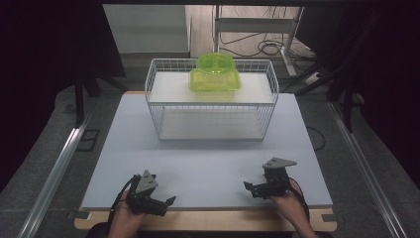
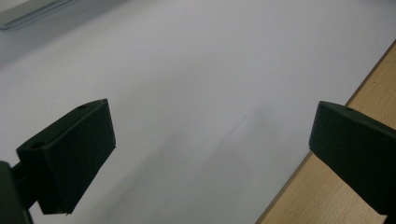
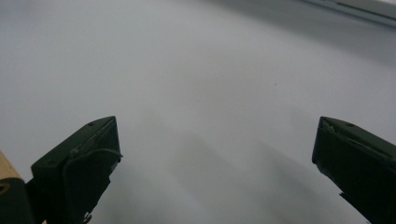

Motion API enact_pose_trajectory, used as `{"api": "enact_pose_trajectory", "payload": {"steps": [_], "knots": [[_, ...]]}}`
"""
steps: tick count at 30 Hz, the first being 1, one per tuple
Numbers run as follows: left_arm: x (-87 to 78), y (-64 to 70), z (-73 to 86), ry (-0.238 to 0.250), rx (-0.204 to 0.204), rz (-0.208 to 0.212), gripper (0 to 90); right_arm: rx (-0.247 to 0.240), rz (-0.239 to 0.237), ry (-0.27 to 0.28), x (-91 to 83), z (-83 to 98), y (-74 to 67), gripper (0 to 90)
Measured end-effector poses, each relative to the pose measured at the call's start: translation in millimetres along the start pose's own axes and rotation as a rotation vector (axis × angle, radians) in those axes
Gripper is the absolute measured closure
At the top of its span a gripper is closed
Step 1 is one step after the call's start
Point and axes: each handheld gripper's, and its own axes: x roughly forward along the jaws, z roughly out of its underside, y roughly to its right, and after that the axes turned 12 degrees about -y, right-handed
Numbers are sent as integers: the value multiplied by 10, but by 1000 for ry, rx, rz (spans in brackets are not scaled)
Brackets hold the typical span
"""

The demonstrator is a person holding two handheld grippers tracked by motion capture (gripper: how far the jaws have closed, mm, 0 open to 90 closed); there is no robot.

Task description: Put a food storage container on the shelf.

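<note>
A translucent green plastic container (image 1: 215, 73) rests on the top shelf of a white wire rack (image 1: 212, 99) at the far middle of the table. My left gripper (image 1: 167, 203) lies low near the front left edge of the white table top (image 1: 208, 158), held by a hand, jaws wide apart and empty. In the left gripper view the left gripper (image 2: 210, 154) has only bare white surface and a strip of wooden edge (image 2: 327, 196) between its jaws. My right gripper (image 1: 250, 188) sits at the front right, also open and empty. The right gripper (image 3: 215, 163) faces bare table.
The rack's lower shelf (image 1: 210, 124) holds nothing. Metal rails (image 1: 54, 173) run along both sides of the table on the floor. Cables and a white frame (image 1: 257, 29) stand beyond the rack. Dark curtains hang at both sides.
</note>
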Motion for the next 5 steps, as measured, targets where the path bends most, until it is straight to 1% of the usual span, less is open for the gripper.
{"api": "enact_pose_trajectory", "payload": {"steps": [3,5], "knots": [[6,-1,-2,-9,-3,1,4,-2,6,-13,20,5,-6,10],[15,3,-9,-16,-8,-5,4,-1,10,-15,24,5,-4,10]]}}
